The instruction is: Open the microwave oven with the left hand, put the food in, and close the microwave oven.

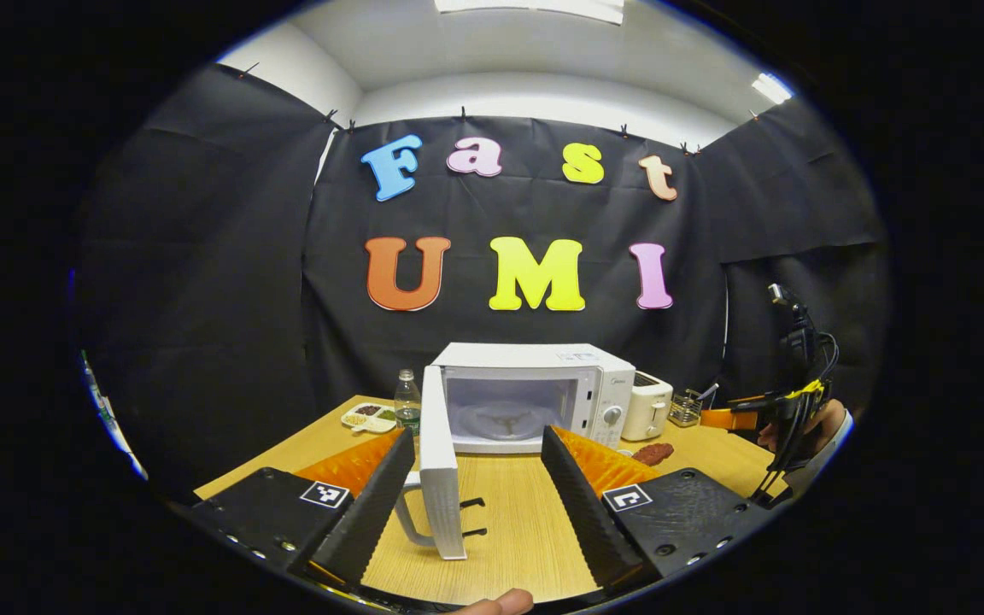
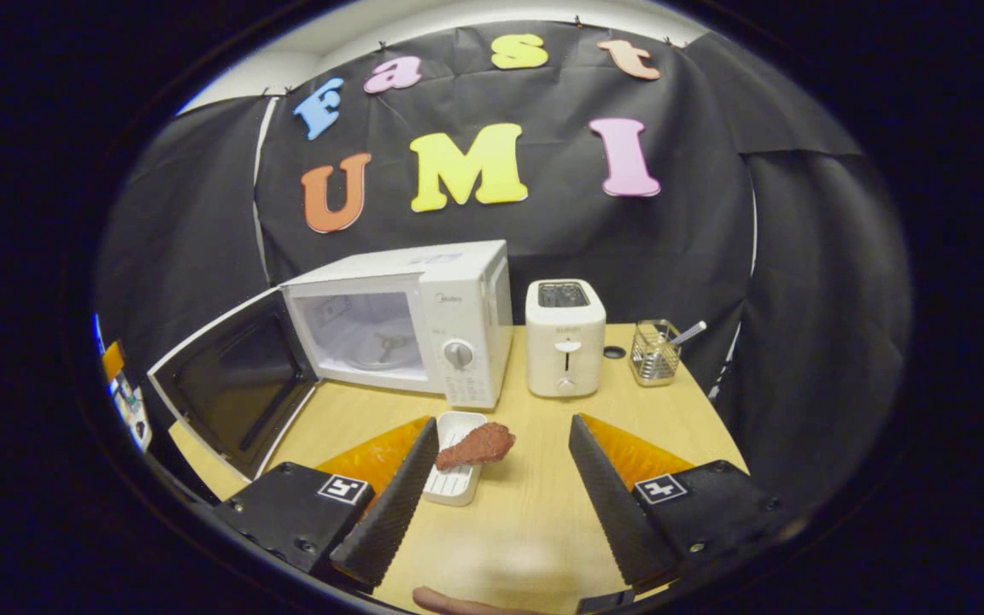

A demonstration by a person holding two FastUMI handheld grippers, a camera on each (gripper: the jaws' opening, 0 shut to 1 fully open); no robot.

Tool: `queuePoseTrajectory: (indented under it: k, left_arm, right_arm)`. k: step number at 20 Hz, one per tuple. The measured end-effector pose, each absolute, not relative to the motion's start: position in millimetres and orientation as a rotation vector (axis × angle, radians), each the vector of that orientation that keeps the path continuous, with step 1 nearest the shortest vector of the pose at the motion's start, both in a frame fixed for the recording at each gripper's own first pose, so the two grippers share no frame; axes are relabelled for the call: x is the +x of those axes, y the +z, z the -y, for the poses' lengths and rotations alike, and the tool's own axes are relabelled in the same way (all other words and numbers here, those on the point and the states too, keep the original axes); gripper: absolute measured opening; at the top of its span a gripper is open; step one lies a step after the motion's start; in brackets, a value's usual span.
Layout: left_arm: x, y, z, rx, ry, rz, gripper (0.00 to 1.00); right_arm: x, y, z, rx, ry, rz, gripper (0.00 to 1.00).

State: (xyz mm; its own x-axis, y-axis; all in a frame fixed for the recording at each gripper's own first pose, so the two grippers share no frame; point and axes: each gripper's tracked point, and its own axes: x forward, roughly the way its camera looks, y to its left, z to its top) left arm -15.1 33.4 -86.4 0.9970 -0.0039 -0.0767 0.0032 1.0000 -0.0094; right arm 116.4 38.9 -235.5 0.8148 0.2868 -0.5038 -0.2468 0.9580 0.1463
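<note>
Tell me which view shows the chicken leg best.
The right gripper view: the chicken leg lies whole across its white tray. In the left gripper view it is small and far.

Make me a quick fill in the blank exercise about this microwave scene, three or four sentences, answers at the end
1. The microwave door is swung ____.
2. The drumstick lies across a white ____ on the table.
3. The appliance standing just right of the microwave in the right gripper view is a ____.
4. Both fingers of the right claw stand apart, so it is ____.

Answers: open; tray; toaster; open
</note>
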Motion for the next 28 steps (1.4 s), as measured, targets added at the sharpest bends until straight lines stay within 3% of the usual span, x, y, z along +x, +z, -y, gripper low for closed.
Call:
queuePoseTrajectory:
  k: [3, 9, 10, 11, 12, 14, 15, 16, 18, 20, 28]
  left_arm:
    - [3.8, -70.3, -21.3, -0.021, -0.011, -0.054, 0.92]
    - [30.5, -63.0, -15.1, -0.049, -0.01, -0.031, 0.92]
    - [34.5, -65.3, -15.6, -0.049, -0.003, -0.037, 0.92]
    - [37.2, -69.3, -17.7, -0.049, 0.009, -0.049, 0.92]
    - [40.5, -73.5, -19.7, -0.047, 0.019, -0.058, 0.92]
    - [44.3, -79.6, -25.2, -0.037, 0.041, -0.078, 0.92]
    - [44.7, -82.3, -27.6, -0.029, 0.05, -0.086, 0.92]
    - [44.8, -82.9, -29.0, -0.023, 0.057, -0.092, 0.92]
    - [43.4, -81.9, -29.4, -0.024, 0.058, -0.085, 0.92]
    - [38.9, -79.5, -27.9, -0.035, 0.046, -0.074, 0.92]
    - [20.6, -72.5, -39.2, -0.051, 0.018, -0.033, 0.92]
  right_arm:
    - [141.4, -259.8, -43.3, 0.131, 0.333, -0.653, 0.98]
    - [169.4, -319.1, -64.9, 0.239, 0.47, -0.897, 0.86]
    - [171.0, -328.1, -67.2, 0.258, 0.481, -0.931, 0.72]
    - [171.7, -337.0, -69.4, 0.291, 0.489, -0.965, 0.72]
    - [171.9, -341.3, -75.3, 0.339, 0.51, -0.991, 0.81]
    - [169.3, -340.6, -87.1, 0.438, 0.564, -1.023, 0.76]
    - [168.8, -345.1, -87.4, 0.458, 0.572, -1.042, 0.61]
    - [166.2, -348.1, -87.5, 0.487, 0.572, -1.068, 0.32]
    - [163.6, -345.8, -87.8, 0.565, 0.566, -1.09, 0.14]
    - [157.9, -344.1, -86.8, 0.572, 0.567, -1.086, 0.1]
    - [131.3, -306.7, -81.5, 0.496, 0.522, -0.979, 0.1]
